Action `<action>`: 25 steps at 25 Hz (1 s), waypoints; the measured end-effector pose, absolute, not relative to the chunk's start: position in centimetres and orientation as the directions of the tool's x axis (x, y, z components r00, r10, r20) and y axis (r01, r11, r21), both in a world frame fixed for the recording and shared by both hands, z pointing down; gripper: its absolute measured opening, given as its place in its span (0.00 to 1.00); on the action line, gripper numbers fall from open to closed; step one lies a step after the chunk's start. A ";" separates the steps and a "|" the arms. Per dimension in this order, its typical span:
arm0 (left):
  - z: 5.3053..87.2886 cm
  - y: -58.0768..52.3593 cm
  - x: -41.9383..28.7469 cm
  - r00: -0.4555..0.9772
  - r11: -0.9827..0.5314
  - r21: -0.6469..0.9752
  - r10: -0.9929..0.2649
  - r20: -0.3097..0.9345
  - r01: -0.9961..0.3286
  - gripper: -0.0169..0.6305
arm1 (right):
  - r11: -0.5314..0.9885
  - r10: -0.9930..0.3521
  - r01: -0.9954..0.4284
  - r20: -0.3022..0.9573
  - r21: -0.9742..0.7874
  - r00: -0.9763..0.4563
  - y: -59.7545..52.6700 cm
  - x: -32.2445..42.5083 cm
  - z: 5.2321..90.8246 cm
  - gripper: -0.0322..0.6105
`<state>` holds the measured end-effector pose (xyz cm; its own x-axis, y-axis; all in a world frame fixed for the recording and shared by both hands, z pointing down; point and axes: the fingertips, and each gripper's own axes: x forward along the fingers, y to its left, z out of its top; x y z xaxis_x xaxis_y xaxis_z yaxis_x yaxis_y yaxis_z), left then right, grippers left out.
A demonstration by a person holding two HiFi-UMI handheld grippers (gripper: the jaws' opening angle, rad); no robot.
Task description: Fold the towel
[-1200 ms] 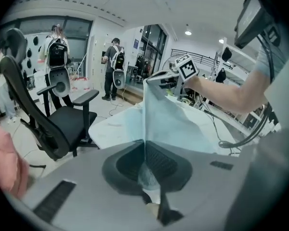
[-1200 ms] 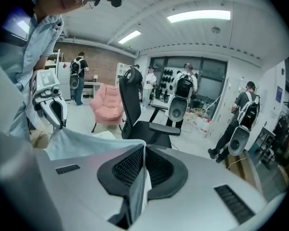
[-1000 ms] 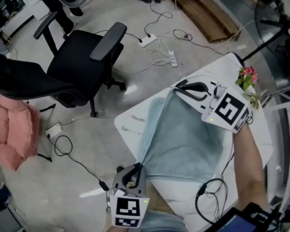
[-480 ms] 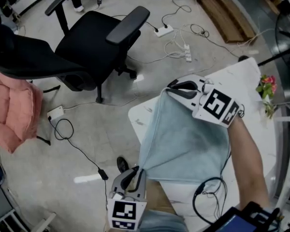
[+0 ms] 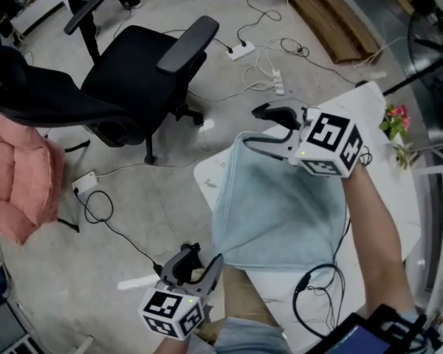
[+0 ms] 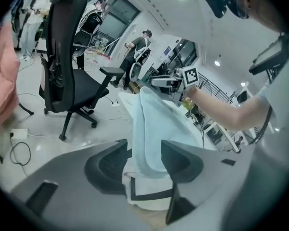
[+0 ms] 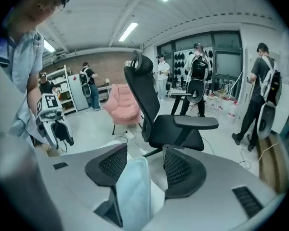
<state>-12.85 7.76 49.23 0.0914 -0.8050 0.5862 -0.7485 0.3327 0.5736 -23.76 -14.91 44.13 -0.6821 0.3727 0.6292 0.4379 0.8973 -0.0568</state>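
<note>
Between the left gripper's (image 6: 144,159) jaws, which stand wide and have just been opening, a corner of the pale blue towel (image 5: 280,205) sits loose in the gap, unpinched. The right gripper (image 7: 144,166) is the same: its jaws are far apart, have just been opening, and the opposite corner lies slack between its mesh pads. Only the head view shows the whole layout, with the towel spread flat on the white table (image 5: 207,177), one gripper at its far corner and the other at the near-left corner by the table's edge. It also shows pink flowers (image 5: 393,118) at the table's far side and cables (image 5: 262,80) on the floor. The left gripper view looks along the towel's length to the other gripper and the forearm behind it. The right gripper view faces outward instead, taking in the black chair (image 7: 173,121), a pink cushion (image 7: 125,105) behind it, and several people standing about the room.
</note>
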 end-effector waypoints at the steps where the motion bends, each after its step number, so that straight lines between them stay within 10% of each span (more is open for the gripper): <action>1: 48.7 7.9 -13.3 0.080 0.328 0.567 -0.812 0.578 -0.756 0.36 | 0.907 0.334 0.421 0.642 -0.019 -0.690 -15.3 -23.7 43.8 0.44; 12: 40.6 2.4 -17.5 0.022 0.140 0.328 -0.895 0.446 -0.934 0.32 | 0.992 -0.119 -0.085 0.522 0.089 -0.845 -21.8 -11.0 33.4 0.43; 25: 42.4 -5.2 1.6 0.503 -0.432 0.261 -0.691 0.519 -0.863 0.08 | 0.864 -0.359 -0.500 0.625 -0.057 -0.693 -26.6 5.5 43.6 0.32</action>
